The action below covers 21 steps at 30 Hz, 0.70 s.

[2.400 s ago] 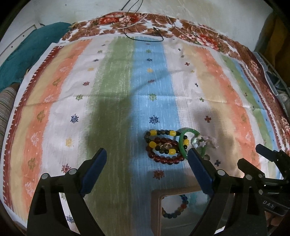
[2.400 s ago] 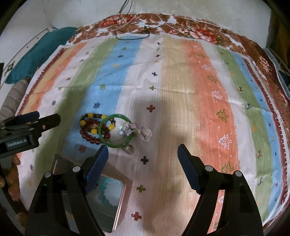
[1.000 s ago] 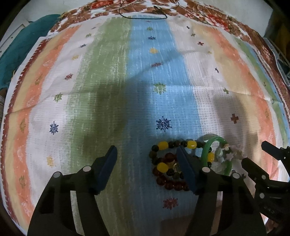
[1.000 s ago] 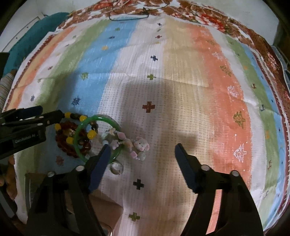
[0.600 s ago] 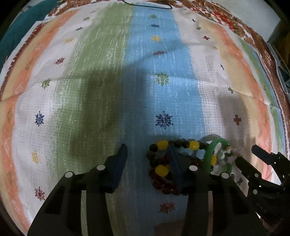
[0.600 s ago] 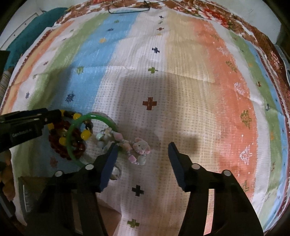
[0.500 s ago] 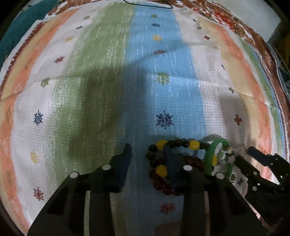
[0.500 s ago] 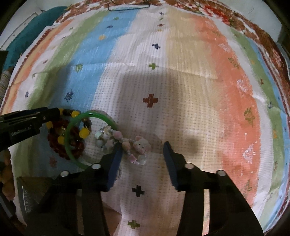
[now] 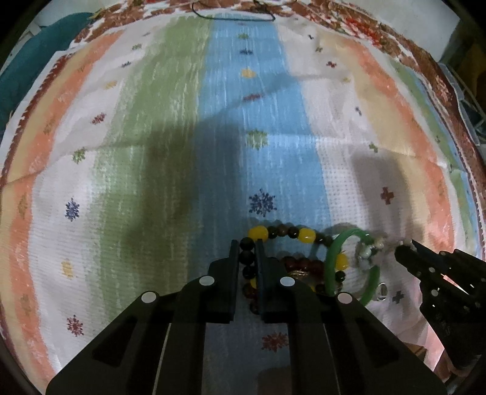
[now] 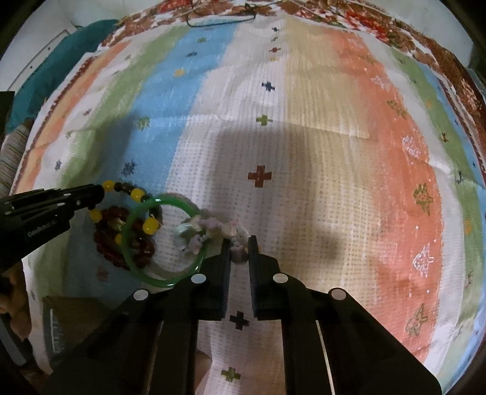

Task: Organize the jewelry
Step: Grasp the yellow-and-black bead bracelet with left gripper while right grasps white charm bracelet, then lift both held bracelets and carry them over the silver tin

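A heap of jewelry lies on the striped cloth (image 9: 152,152). My left gripper (image 9: 246,258) is shut on the dark-and-yellow bead bracelet (image 9: 285,232), pinching its dark beads. A dark red bead bracelet (image 9: 303,264) lies inside it. A green bangle (image 9: 331,264) leans against the beads. My right gripper (image 10: 237,252) is shut on the pale pink charm bracelet (image 10: 212,226), which runs through the green bangle (image 10: 133,243). The left gripper also shows in the right wrist view (image 10: 94,191), at the yellow beads (image 10: 138,194).
A small open box (image 10: 60,328) sits at the near left edge, mostly hidden. A black cord (image 9: 231,15) lies at the far edge of the cloth. A teal fabric (image 10: 45,66) lies beyond the cloth's left side.
Both grippers came down and forward onto the heap and closed, the left on the dark-and-yellow bead bracelet, the right on the pink charm bracelet.
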Available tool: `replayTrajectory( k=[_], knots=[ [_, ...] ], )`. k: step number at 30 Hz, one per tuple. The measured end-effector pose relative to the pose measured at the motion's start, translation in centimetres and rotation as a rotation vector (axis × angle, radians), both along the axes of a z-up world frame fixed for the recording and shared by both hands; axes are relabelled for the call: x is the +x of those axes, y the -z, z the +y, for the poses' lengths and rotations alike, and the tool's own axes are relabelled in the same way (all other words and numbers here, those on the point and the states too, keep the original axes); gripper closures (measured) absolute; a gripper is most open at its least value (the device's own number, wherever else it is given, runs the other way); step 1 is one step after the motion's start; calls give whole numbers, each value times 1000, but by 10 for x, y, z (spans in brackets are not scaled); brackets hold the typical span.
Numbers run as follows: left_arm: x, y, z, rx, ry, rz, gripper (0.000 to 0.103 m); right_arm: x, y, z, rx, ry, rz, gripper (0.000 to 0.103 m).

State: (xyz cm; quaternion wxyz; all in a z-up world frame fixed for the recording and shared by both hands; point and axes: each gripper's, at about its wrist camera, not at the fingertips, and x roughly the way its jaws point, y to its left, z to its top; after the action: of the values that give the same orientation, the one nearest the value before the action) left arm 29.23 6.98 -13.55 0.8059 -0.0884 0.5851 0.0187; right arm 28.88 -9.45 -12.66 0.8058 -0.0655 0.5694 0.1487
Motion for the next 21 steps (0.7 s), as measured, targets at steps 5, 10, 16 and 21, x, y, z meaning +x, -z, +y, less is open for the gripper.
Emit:
replayTrajectory(
  k=[5,10,16,21],
  knots=[
    [-6,-15,-4,12,20,-29,94,-4,-13,1,18,-12,-22,91],
    [-12,-34,-13,17,44,-70,94,-9,-24,-1,36,-12,-41,91],
    [-20,-59,-27,15,76,-126,94,-17,-36,-3,49,-11,-62,91],
    [-27,-71,-33,39,92,-158,94,-23,-50,-5,49,-12,-98,91]
  ],
)
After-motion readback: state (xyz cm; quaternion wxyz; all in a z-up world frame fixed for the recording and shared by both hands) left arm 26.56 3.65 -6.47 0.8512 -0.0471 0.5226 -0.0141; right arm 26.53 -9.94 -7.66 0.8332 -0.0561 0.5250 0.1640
